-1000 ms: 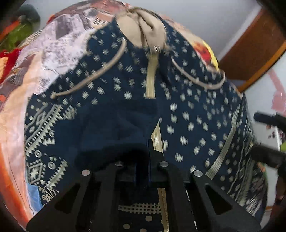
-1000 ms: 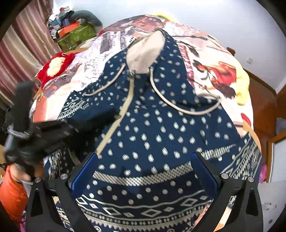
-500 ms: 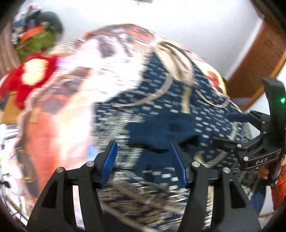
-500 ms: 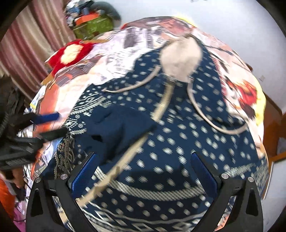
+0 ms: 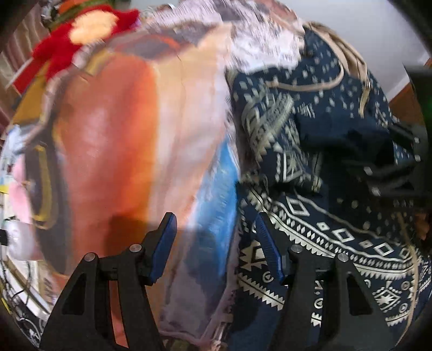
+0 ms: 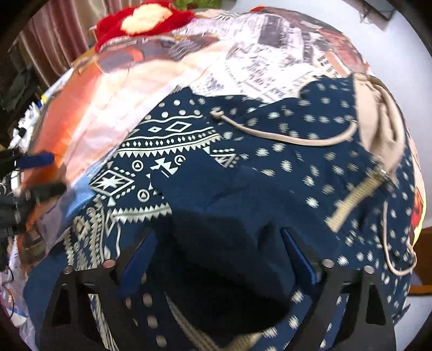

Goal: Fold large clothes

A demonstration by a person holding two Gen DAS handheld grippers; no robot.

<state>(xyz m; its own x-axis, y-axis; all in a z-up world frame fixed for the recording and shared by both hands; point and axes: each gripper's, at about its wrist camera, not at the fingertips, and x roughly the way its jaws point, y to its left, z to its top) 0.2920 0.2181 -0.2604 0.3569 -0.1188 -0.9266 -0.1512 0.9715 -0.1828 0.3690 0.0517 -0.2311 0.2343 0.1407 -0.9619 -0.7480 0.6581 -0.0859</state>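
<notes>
Left tongs (image 5: pixel 216 243): jaws about half apart and gripping nothing. They hover over the left hem edge of the hoodie (image 5: pixel 324 229), one blue pad over the patterned border, the other over the bedspread (image 5: pixel 113 129).
Hoodie: a navy zip hoodie with white dots and a geometric border, lying front-up on the printed bedspread of the bed. Its beige-lined hood (image 6: pixel 378 121) points toward the far right in the right wrist view.
Folded sleeve: the dark sleeve (image 6: pixel 216 202) already lies across the chest, so one side looks turned in.
Right tongs (image 6: pixel 216 259): jaws wide but just now closing in, with a dark mound of the sleeve fabric rising between the pads. They do not appear to pinch it yet, though shadow hides the contact.
Drawstrings: a beige cord (image 6: pixel 283 135) trails loose over the chest.
Step in hand: my read is a regrasp, both tongs coming down on the left side of the garment to take a fresh hold for the next fold.
Next move: the right tongs need to close fully on the sleeve bundle and the left to bite the hem edge only, not the bedspread beneath. Then both should lift together, so the panel folds flat rather than bunching.
Background: a red plush toy (image 6: pixel 143 21) sits at the far edge of the bed, well clear.
</notes>
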